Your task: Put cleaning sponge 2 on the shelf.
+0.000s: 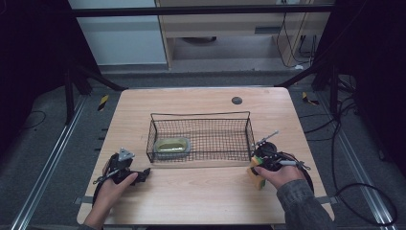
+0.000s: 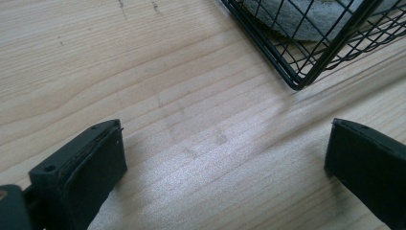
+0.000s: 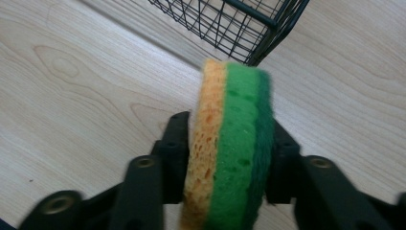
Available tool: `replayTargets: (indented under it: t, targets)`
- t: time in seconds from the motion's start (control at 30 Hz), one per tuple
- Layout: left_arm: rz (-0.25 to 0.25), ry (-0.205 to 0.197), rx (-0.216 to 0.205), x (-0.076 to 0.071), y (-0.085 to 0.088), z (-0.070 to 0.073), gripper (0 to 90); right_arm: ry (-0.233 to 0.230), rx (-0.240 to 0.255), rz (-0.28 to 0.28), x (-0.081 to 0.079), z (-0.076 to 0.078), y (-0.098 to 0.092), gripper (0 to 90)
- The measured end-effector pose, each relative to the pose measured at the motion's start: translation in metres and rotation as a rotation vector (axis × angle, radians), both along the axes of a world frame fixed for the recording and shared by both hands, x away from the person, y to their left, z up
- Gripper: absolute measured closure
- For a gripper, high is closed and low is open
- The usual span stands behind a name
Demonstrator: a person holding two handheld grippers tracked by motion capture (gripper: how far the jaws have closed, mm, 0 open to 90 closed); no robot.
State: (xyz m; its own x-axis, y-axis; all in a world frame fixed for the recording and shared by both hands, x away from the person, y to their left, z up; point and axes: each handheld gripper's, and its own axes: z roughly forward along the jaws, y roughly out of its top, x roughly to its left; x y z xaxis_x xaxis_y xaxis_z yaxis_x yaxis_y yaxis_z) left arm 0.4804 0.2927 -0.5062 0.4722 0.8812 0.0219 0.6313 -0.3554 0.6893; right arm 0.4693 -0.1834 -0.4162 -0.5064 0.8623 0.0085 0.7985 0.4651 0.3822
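Observation:
A black wire basket (image 1: 201,120) stands in the middle of the wooden table (image 1: 201,191), with a grey-green sponge (image 1: 173,145) lying in its left end. My right gripper (image 3: 225,143) is shut on an orange and green sponge (image 3: 230,143), held on edge just off the basket's front right corner (image 3: 253,57). That sponge (image 1: 255,175) shows under the right hand near the basket. My left gripper (image 1: 143,173) rests on the table by the basket's front left corner (image 2: 297,84), jaws wide open over bare wood with nothing between them.
A small dark round grommet (image 1: 236,100) sits near the table's far edge. Bare tabletop runs along the front between the two hands. Cables trail over the floor to the right of the table.

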Motion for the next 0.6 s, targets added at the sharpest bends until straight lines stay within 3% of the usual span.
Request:
replayTargets:
  t: [0.17, 0.4, 0.6]
  targets:
    - [0.000, 0.007, 0.000, 0.001, -0.001, 0.000, 0.0, -0.008, 0.002, 0.019, -0.001, 0.005, -0.005, 63.6]
    - [-0.006, -0.008, -0.005, 0.004, -0.002, -0.001, 0.0, -0.082, 0.002, -0.002, -0.004, 0.020, -0.027, 63.6]
    - [-0.008, -0.009, -0.005, 0.004, -0.002, -0.001, 0.0, -0.139, -0.003, -0.027, 0.006, 0.031, -0.050, 63.6]
